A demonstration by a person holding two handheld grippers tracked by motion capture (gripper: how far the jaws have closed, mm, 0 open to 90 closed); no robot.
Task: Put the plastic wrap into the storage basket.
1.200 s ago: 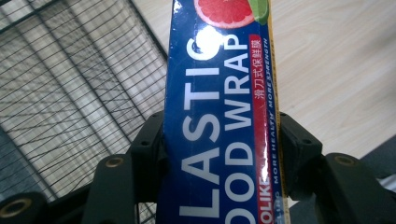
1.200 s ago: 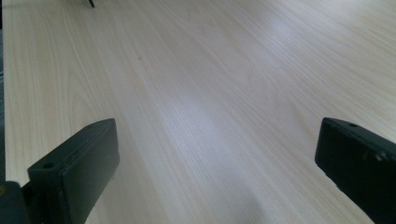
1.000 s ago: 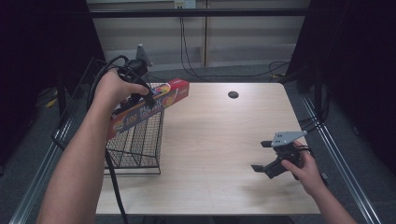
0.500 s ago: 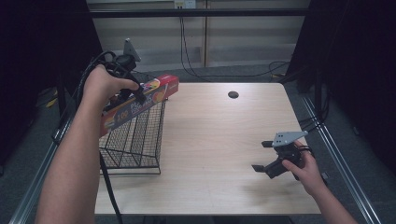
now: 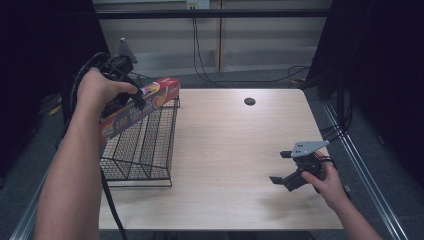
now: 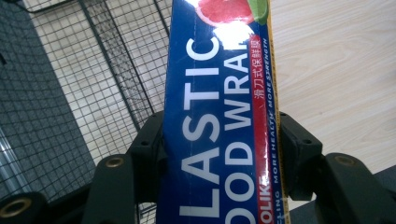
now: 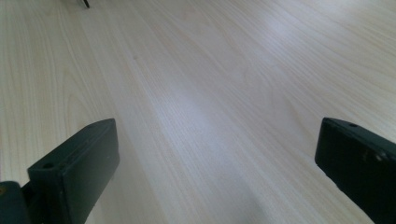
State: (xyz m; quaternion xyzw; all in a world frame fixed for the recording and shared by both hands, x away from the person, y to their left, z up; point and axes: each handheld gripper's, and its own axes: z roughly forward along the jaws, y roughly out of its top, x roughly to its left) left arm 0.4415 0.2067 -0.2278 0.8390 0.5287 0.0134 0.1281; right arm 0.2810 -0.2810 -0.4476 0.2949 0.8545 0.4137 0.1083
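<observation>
A long plastic food wrap box point(image 5: 142, 104), blue and red with fruit pictures, is held tilted above the black wire basket point(image 5: 145, 145) at the table's left. My left gripper point(image 5: 134, 100) is shut on the box near its middle. In the left gripper view both jaws squeeze the sides of the box point(image 6: 219, 116), with basket mesh point(image 6: 84, 93) below it. My right gripper point(image 5: 282, 169) rests low over the table's right front, jaws wide open with nothing between them. The right gripper view has bare wood point(image 7: 210, 93) between the two jaws.
The light wooden table point(image 5: 235, 140) has a round dark cable hole point(image 5: 249, 101) near its far edge. Cables hang behind the table. A metal rail point(image 5: 360, 165) runs along the right side.
My left gripper has carried the box leftward and nearer, over the basket. The right gripper has stayed still.
</observation>
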